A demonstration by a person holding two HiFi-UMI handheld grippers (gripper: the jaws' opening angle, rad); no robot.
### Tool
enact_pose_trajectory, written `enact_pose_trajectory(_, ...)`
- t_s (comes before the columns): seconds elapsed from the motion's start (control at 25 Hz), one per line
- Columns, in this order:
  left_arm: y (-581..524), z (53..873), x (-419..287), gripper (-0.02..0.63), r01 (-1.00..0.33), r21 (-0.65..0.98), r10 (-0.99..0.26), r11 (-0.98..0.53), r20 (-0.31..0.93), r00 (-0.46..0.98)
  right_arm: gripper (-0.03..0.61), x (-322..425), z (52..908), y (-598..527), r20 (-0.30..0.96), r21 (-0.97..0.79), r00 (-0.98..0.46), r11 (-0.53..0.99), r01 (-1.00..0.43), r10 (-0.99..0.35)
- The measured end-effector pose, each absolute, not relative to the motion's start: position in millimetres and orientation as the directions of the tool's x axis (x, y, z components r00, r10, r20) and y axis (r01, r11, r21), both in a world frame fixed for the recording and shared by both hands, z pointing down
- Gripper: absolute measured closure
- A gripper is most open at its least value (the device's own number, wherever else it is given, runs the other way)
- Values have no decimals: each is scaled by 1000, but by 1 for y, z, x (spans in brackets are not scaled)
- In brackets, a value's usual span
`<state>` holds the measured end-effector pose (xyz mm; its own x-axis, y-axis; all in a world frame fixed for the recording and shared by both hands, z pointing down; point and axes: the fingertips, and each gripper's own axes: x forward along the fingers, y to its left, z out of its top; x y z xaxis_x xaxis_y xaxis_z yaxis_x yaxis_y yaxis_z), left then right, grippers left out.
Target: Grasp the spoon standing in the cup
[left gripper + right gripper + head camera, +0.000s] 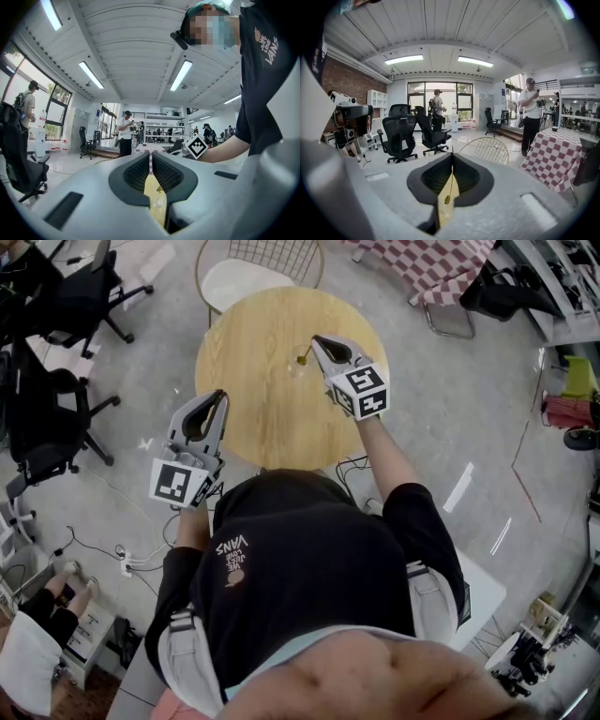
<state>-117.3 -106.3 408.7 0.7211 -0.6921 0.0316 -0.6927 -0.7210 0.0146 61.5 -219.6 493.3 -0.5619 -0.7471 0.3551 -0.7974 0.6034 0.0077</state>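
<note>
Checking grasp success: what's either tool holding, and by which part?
Right tool pinches the spoon by the end of its thin handle, at the tool's tips; the bowl hangs free. Left tool holds nothing.

The round tabletop (262, 390) is pale, light-grained wood with a thin darker rim, and it stands on a glossy grey floor (450, 427). From the head view its surface reads as even, warm yellow. In the left gripper view only a narrow strip of that wood shows, and a small clear cup (156, 202) stands upright on it. The cup is too faint to make out from the head view.
</note>
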Motion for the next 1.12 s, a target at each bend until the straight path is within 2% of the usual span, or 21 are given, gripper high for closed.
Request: enact_pose_trajectory(1.12, -83, 405, -125, 591, -656, 15, -656, -754, 5, 754, 577, 66, 440, -188, 236, 25, -511, 530, -847, -827)
